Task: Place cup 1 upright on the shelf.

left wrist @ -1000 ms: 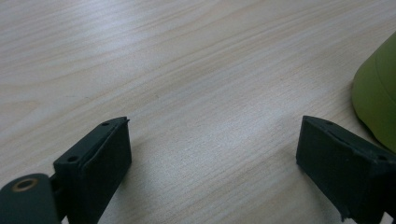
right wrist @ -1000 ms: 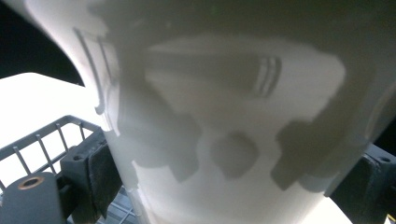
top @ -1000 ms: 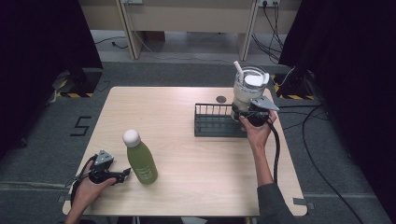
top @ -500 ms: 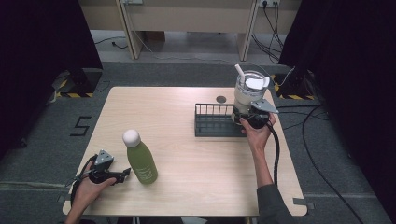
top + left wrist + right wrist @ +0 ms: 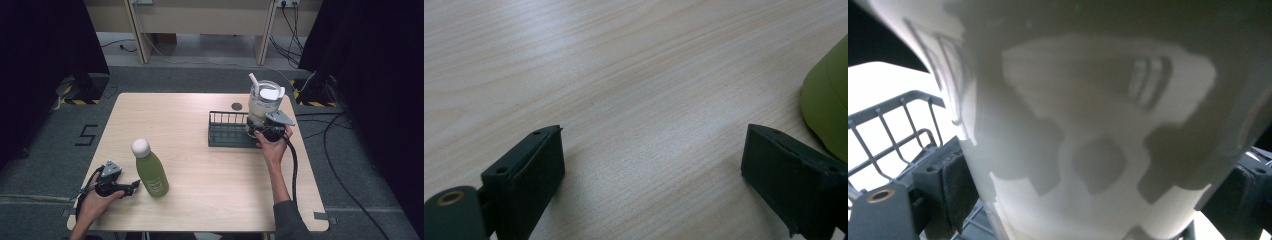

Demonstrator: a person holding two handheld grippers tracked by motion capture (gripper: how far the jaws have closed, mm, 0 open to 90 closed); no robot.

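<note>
Big white plastic cup w/ lid & straw (image 5: 263,102) is gripped low by the right gripper (image 5: 263,131), over the dark wire rack (image 5: 227,131). It sits lower than 1 s ago. Left gripper (image 5: 131,187) open, beside the green bottle w/ white cap (image 5: 150,169). Pale wood table (image 5: 200,165), grey carpet.

I read one mark: a dark "5" (image 5: 87,135) on the grey floor (image 5: 45,165). It lies left of my table (image 5: 200,165).
</note>
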